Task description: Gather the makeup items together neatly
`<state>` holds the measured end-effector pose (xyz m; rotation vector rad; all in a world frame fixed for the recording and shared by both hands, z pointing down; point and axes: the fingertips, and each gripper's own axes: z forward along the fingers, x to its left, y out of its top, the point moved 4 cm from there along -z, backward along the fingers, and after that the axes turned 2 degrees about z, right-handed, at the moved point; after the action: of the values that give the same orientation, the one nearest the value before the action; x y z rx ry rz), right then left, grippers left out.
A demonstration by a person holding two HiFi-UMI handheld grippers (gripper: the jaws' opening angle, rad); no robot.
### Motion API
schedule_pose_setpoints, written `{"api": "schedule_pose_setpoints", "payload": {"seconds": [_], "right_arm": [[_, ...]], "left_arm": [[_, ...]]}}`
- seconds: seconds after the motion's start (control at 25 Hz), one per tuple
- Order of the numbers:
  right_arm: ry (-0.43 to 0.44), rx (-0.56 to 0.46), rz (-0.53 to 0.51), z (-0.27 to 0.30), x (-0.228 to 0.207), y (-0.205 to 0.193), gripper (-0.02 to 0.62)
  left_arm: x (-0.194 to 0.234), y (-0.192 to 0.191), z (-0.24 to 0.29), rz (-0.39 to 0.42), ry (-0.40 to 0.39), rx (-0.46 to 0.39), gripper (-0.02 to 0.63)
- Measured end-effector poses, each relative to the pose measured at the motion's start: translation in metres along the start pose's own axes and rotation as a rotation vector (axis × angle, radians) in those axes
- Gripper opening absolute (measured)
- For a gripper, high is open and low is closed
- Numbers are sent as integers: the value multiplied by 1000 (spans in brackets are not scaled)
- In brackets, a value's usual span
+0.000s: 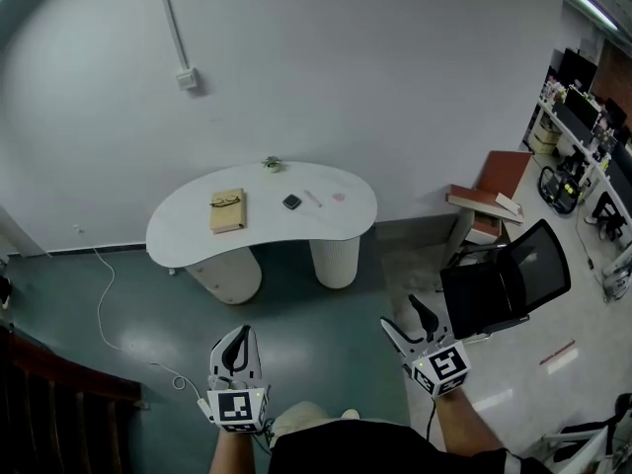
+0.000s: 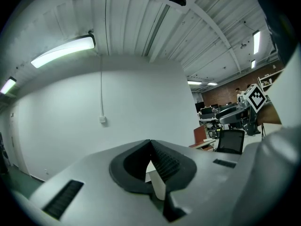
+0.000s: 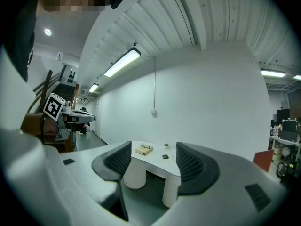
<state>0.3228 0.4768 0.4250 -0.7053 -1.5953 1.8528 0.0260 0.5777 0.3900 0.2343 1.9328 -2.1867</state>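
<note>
Two claws are held low over the green floor [image 1: 326, 314], well apart from the white bench [image 1: 178, 235] that stands against the wall farther ahead. At the left, the left claw [image 1: 237, 336] is seen with its jaws brought together, the ribbed pads meeting at the tips in the left gripper view, and nothing is gripped between them. On the bench, a tan book [image 1: 226, 215] is laid toward the left with a pair of spectacles [image 1: 226, 201] resting on top of it, and a small green plant [image 1: 271, 164] is set at the far edge. To the right of the book the makeup items are spread apart from one another: a small dark square case [image 1: 290, 201], then a slim pale stick [image 1: 313, 198], then a small pink round item [image 1: 339, 197], none of them touching. At the right, the right claw [image 1: 403, 316] is held with its jaws wide apart and empty, and the bench is framed in the gap between them in the right gripper view. A black office chair [image 1: 509, 282] is seen near that claw, farther right
</note>
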Motion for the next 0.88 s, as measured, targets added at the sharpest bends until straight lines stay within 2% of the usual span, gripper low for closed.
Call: {"api": "schedule_pose_setpoints", "payload": {"seconds": [0.2, 0.48, 0.64, 0.88], "right_arm": [[10, 5, 8, 16, 2, 1, 285], [10, 8, 9, 46, -1, 3, 285], [10, 11, 13, 69, -4, 6, 285], [11, 18, 7, 115, -13, 14, 285]], "left_arm": [[18, 0, 4, 5, 51, -27, 21], [32, -5, 35, 67, 108, -101, 21], [37, -5, 63, 82, 63, -91, 21], [58, -5, 111, 50, 21, -90, 21]]}}
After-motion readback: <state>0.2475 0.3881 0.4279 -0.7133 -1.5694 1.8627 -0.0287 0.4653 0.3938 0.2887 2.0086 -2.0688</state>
